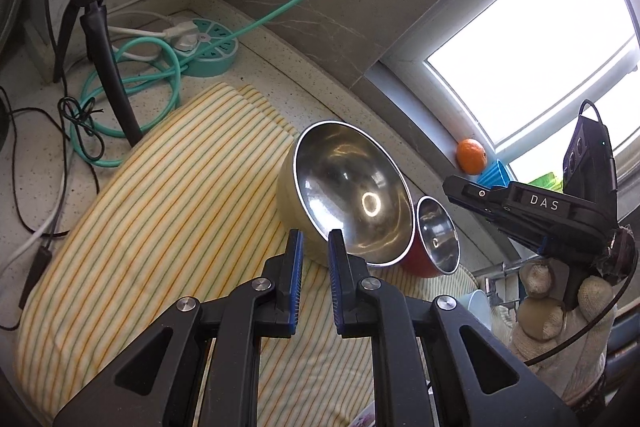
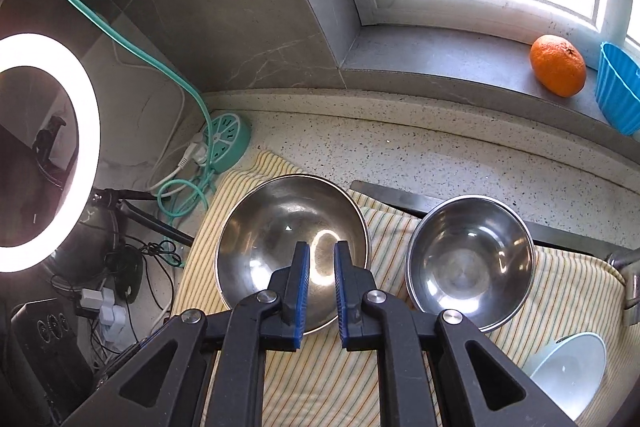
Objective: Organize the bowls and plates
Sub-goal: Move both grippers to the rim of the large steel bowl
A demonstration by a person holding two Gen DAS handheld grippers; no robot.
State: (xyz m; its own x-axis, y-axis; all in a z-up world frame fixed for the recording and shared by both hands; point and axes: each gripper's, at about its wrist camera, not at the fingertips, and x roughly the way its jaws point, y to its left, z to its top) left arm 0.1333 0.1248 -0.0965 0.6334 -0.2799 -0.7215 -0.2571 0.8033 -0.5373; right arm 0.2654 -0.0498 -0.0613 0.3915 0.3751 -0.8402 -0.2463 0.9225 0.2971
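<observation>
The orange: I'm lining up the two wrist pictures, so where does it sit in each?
Left wrist: the orange is small, at middle right, on the window ledge beside the blue cup.
Right wrist: the orange is at upper right, on the same ledge.
Shared landmark: the blue cup right of it.

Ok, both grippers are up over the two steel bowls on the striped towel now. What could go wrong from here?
1. The left gripper has its fingers straddling the rim of the large steel bowl; closing off-centre may tip or skid it on the striped towel.
2. The small steel bowl sits close beside it; dragging either could knock them together.
3. The light blue bowl lies near the towel's edge, low at the right, and a careless swing could bump it.
</observation>
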